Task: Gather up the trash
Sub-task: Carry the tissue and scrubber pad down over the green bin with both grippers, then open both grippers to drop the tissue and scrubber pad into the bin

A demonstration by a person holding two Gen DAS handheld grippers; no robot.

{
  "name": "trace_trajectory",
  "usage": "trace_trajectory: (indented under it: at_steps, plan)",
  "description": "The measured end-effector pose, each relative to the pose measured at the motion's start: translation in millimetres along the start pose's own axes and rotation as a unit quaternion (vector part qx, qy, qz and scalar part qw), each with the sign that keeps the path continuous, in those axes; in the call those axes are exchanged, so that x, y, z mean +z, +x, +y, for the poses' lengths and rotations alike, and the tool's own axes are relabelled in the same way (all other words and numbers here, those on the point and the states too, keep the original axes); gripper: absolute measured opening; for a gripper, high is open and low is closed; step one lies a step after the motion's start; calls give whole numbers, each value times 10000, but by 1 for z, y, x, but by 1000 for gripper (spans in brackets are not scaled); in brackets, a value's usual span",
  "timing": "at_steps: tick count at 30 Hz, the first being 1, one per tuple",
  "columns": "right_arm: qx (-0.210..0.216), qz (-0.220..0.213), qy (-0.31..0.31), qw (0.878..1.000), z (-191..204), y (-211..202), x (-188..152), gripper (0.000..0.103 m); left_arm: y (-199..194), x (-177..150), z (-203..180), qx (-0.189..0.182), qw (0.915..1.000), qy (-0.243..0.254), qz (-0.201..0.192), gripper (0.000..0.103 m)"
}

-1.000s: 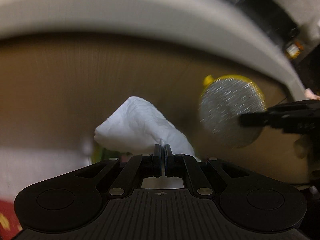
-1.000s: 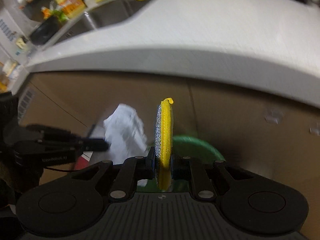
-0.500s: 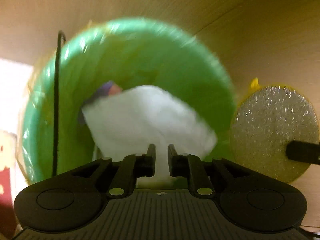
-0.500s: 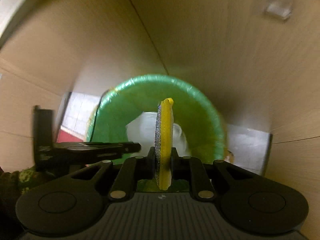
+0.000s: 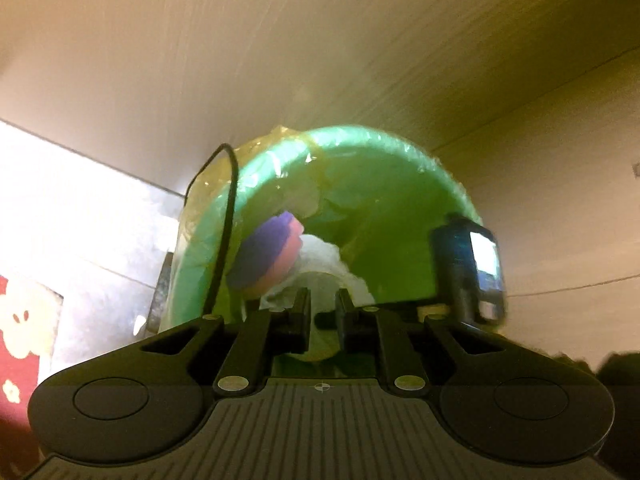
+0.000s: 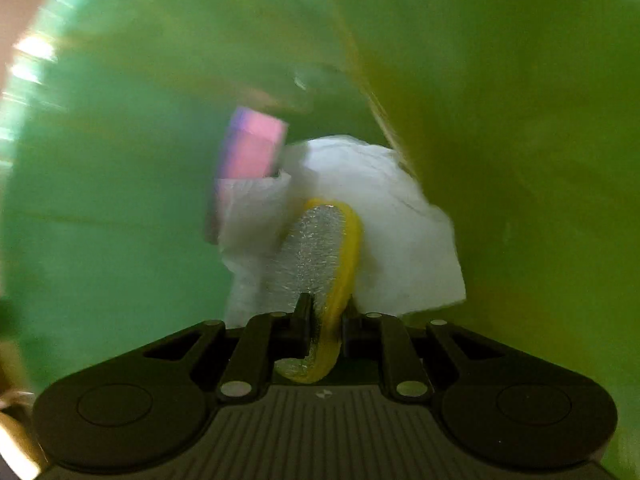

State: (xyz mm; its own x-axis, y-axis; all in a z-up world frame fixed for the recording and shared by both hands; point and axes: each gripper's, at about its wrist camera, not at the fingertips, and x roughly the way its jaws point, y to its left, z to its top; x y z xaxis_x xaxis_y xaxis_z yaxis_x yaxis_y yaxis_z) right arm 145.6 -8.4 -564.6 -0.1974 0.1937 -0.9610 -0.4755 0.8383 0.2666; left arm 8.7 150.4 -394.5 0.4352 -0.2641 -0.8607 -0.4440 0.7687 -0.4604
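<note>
A green bin (image 5: 360,136) lined with a clear bag stands on the floor against wooden cabinet fronts. Inside it lie a crumpled white tissue (image 5: 324,256) and a pink and purple sponge (image 5: 264,256). My left gripper (image 5: 323,312) hovers over the bin's near rim, open, with nothing between its fingers. My right gripper (image 6: 326,312) is down inside the bin (image 6: 120,200), just above the tissue (image 6: 400,216) and the sponge (image 6: 256,148). A round yellow scrubber (image 6: 320,248) with a silvery face sits tilted between its jaws, which are just beginning to open.
A black cable (image 5: 228,208) arcs over the bin's left rim. The dark, blurred housing of the right tool (image 5: 466,264) shows at the bin's right rim. Pale floor tiles (image 5: 80,220) and a red mat with white flowers (image 5: 20,320) lie to the left. Cabinet fronts (image 5: 320,60) rise behind.
Both grippers came down from counter height to the bin. The left one opened and the tissue fell in. The right one went inside the bin, its scrubber now tilted.
</note>
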Motion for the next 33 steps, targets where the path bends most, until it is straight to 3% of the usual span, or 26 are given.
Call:
trace_trajectory:
  at_steps: [5, 8, 11, 13, 17, 19, 20, 23, 28, 30, 33]
  plan:
    - [114, -542, -602, 9967, 12, -55, -4, 30, -4, 0, -2, 2, 9998, -152, -108, 15]
    - [435, -1116, -842, 9892, 22, -100, -10, 63, -13, 2, 5, -18, 9992, -307, -263, 15]
    - [658, -1344, -644, 9866, 42, -103, 6, 64, -17, 4, 11, -19, 9985, -423, -340, 15]
    - [528, -1429, -602, 9865, 59, -85, 23, 64, -17, 2, 13, 17, 9984, -447, -350, 15]
    - [-305, -1203, -874, 9884, 88, -27, 44, 61, -27, -4, 23, 44, 9984, -449, -337, 15]
    - [-368, -928, -926, 9907, 90, -7, 50, 42, -30, -8, 31, 89, 9981, -511, -339, 15]
    - [-277, -798, -919, 9922, 88, -6, 51, 22, -32, -9, 37, 134, 9977, -559, -353, 15]
    - [-82, -901, -1014, 9907, 84, -41, 36, 19, -43, -10, 54, 257, 9945, -888, -484, 15]
    - [-178, -1029, -669, 9923, 63, -111, -15, 15, -60, -1, 73, 271, 9892, -1265, -687, 15]
    - [-253, -903, -333, 9950, 53, -108, -28, 15, -64, 5, 74, 280, 9881, -1313, -753, 15]
    - [-243, -451, 87, 9986, 44, -71, -29, 15, -68, 14, 71, 337, 9878, -1291, -804, 15]
